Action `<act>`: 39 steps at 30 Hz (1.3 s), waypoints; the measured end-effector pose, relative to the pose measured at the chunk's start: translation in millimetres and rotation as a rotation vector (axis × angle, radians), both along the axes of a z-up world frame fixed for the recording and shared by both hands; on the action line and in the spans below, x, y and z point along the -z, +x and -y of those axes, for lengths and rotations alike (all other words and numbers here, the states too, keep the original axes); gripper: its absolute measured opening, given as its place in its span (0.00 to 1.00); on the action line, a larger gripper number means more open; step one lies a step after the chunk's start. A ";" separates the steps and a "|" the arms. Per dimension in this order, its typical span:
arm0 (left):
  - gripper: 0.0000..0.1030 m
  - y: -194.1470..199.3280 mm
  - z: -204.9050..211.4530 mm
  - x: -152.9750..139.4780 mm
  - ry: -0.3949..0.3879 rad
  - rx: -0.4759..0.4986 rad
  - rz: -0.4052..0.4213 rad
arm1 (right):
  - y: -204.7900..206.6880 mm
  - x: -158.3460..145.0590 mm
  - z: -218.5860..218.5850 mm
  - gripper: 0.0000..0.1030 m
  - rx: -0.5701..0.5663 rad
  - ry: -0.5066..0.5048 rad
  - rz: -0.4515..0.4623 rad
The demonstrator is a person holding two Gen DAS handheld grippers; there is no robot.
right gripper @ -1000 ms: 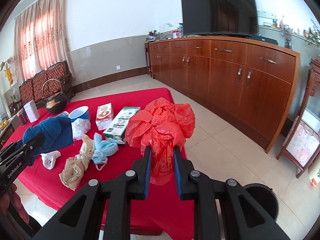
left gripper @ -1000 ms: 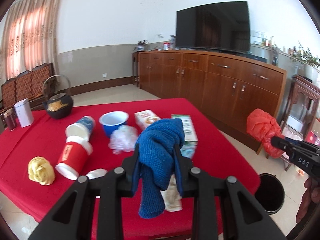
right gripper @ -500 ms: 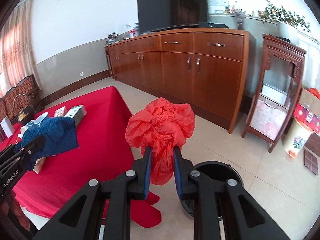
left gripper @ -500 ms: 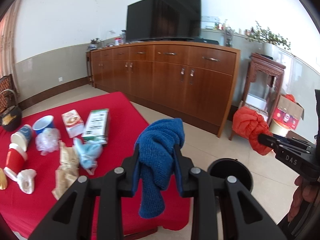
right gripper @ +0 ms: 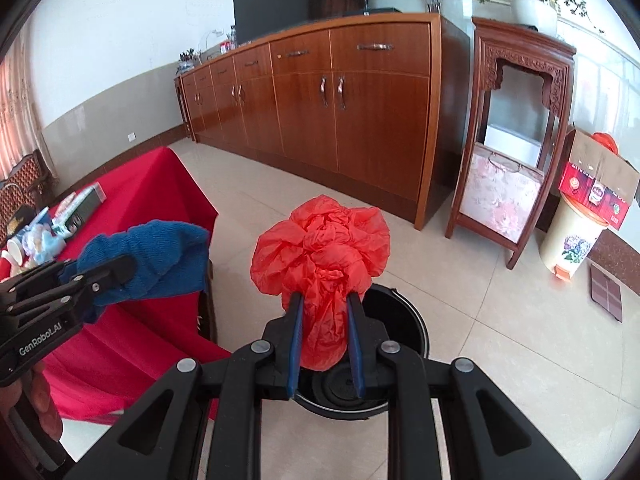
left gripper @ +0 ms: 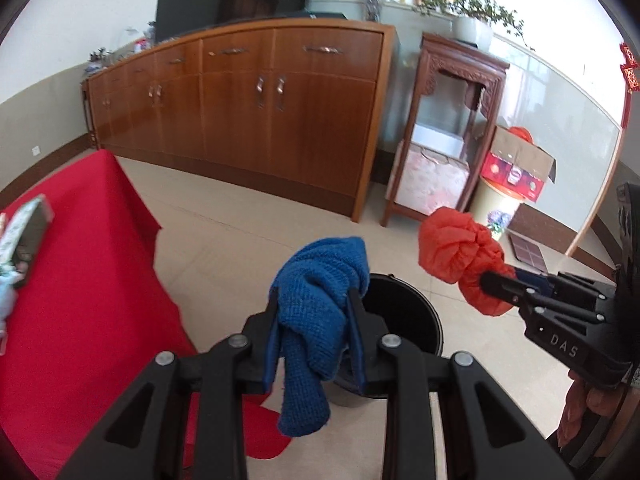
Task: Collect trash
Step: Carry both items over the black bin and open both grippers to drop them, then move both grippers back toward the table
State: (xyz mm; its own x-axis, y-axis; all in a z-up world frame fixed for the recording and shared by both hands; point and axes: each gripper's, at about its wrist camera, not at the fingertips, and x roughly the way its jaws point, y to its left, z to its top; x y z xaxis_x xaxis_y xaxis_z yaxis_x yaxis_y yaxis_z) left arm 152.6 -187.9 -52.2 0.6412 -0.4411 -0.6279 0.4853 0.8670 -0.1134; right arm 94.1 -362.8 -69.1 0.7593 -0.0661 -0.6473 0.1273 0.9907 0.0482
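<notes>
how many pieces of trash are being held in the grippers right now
2. A blue knitted cloth is clamped in the left gripper, and a crumpled red plastic bag is clamped in the right gripper. Both hang above the black bin on the floor.

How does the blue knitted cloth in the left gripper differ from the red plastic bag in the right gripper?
The blue knitted cloth is thick, matte yarn; the red plastic bag is thin, shiny, crinkled film. The cloth droops in a long tail below the left gripper's jaws; the bag bunches into a ball above the right gripper's jaws. Both are clamped between shut jaws near the black bin on the floor.
</notes>
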 end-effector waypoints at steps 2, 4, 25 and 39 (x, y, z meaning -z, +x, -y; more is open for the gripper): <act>0.29 5.3 15.5 9.6 0.003 0.020 -0.020 | 6.5 15.9 16.7 0.21 -0.008 0.017 -0.029; 0.29 10.3 28.4 20.3 0.018 0.037 -0.042 | 16.0 28.8 27.9 0.21 -0.015 0.021 -0.059; 0.98 28.2 43.2 52.9 0.160 -0.072 -0.099 | 97.0 130.7 118.7 1.00 0.106 0.041 -0.374; 0.99 4.0 -3.5 -6.0 0.133 -0.166 -0.014 | 50.8 57.1 68.1 1.00 0.129 -0.001 -0.177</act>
State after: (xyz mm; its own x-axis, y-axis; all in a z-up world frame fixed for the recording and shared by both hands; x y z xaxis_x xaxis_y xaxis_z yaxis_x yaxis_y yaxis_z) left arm 156.6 -184.4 -46.2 0.6891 -0.2434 -0.6826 0.3341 0.9425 0.0013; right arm 144.8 -430.9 -126.2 0.6193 -0.1563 -0.7694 0.2594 0.9657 0.0127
